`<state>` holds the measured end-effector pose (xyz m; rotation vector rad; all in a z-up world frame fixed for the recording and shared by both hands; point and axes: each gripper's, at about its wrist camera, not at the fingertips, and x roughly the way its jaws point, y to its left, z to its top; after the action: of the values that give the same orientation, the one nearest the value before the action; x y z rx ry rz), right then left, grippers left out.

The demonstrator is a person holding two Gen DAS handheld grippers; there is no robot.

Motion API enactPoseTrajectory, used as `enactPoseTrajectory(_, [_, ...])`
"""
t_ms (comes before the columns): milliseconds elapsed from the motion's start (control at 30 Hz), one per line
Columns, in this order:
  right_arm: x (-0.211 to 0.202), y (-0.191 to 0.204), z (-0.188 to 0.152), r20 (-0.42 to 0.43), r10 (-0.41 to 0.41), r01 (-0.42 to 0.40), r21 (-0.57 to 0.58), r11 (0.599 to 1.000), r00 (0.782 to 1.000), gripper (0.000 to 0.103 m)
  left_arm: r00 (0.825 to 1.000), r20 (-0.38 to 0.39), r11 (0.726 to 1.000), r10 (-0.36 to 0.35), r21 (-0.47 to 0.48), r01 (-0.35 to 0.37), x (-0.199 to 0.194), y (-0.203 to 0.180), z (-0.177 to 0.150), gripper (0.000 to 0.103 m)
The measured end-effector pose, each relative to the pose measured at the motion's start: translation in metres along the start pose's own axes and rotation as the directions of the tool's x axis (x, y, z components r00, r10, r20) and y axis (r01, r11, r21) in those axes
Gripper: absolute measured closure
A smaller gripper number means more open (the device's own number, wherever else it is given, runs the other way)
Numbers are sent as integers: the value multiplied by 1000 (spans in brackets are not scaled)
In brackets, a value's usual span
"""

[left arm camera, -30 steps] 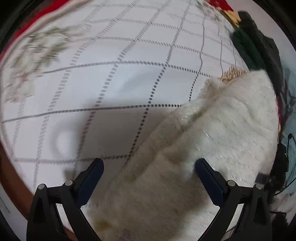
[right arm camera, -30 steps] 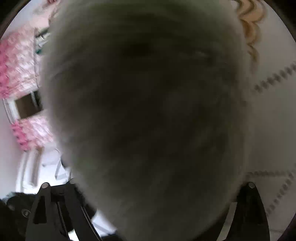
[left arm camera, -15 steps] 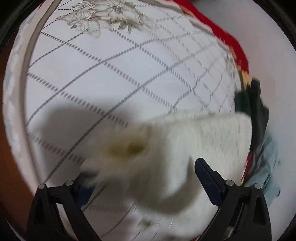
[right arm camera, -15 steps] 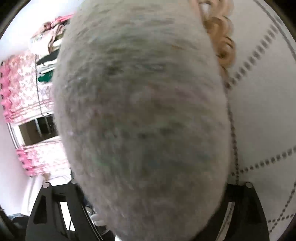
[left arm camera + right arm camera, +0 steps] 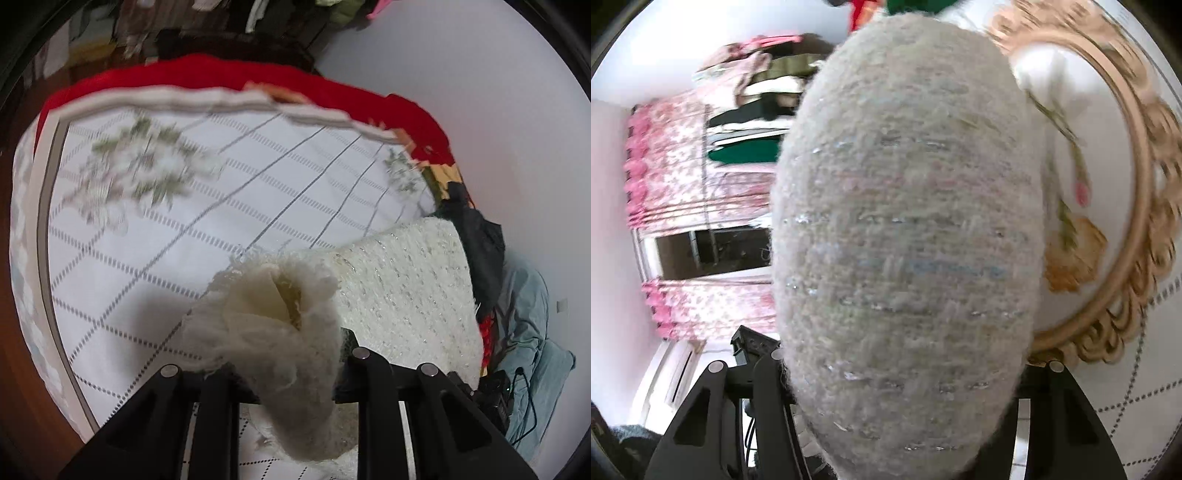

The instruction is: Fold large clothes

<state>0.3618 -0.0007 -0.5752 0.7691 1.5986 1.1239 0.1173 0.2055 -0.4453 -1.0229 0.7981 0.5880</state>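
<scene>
A fluffy cream-white knit sweater with silver threads lies across the right side of the white quilted bed. My left gripper is shut on a bunched end of the sweater, which bulges up between its jaws. In the right wrist view the same sweater fills the middle of the frame as a large grey-white mass. My right gripper is shut on the sweater; its fingertips are hidden behind the fabric.
The bed has a red cover at its far edge and floral embroidery. Dark clothes and a light blue garment lie at the right. Pink curtains, clothes shelves and a gold embroidered border show in the right wrist view.
My left gripper has closed on the sweater's end and lifted it, the view swinging up toward the bed's far edge. My right gripper has kept its hold while its view turned toward the room.
</scene>
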Motion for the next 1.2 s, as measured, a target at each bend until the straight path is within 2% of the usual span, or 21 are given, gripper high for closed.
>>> enactPoseTrajectory(167, [5, 42, 20, 15, 40, -39, -79, 996, 999, 43, 998, 41, 998, -44, 44, 42, -12, -41, 30, 85])
enactPoseTrajectory(300, [-10, 86, 51, 46, 71, -64, -142, 988, 996, 43, 993, 80, 992, -87, 95, 80, -19, -85, 63, 86])
enactPoseTrajectory(367, [-32, 108, 81, 70, 97, -85, -168, 982, 993, 43, 987, 95, 987, -129, 111, 118, -19, -113, 83, 86])
enactPoseTrajectory(400, [-57, 112, 92, 79, 103, -87, -182, 979, 992, 43, 984, 101, 985, -144, 110, 133, -15, -126, 93, 86])
enactPoseTrajectory(500, [-97, 136, 138, 114, 118, -91, -215, 972, 986, 43, 967, 133, 972, -218, 123, 202, -6, -182, 127, 86])
enactPoseTrajectory(533, [-129, 136, 174, 131, 128, -98, -214, 972, 983, 43, 961, 144, 966, -236, 139, 217, -1, -201, 137, 86])
enactPoseTrajectory(600, [-168, 144, 227, 159, 147, -111, -216, 970, 976, 43, 948, 155, 952, -278, 176, 251, 14, -242, 155, 86])
enactPoseTrajectory(667, [-203, 141, 274, 180, 166, -129, -203, 971, 970, 43, 935, 149, 933, -321, 219, 286, 38, -285, 171, 86])
enactPoseTrajectory(733, [-233, 132, 321, 198, 163, -130, -171, 977, 966, 43, 933, 124, 921, -337, 249, 300, 67, -316, 179, 86])
enactPoseTrajectory(800, [-260, 107, 361, 211, 127, -101, -129, 987, 969, 43, 940, 75, 917, -333, 257, 305, 111, -343, 181, 86])
enactPoseTrajectory(867, [-280, 71, 393, 223, 55, -43, -62, 997, 973, 43, 952, 14, 921, -306, 259, 292, 161, -361, 177, 86])
enactPoseTrajectory(967, [-298, 17, 418, 219, -37, 30, 34, 999, 975, 43, 967, -66, 931, -246, 260, 255, 219, -371, 167, 86])
enactPoseTrajectory(1033, [-303, -3, 422, 211, -81, 73, 46, 996, 974, 43, 976, -98, 930, -195, 298, 216, 246, -372, 157, 86])
enactPoseTrajectory(1133, [-306, -14, 421, 216, -101, 91, 54, 994, 971, 36, 983, -109, 913, -149, 367, 179, 259, -372, 146, 83])
enactPoseTrajectory(1200, [-302, -1, 414, 234, -185, 179, 50, 983, 954, 26, 986, -113, 895, -125, 415, 161, 259, -375, 144, 79])
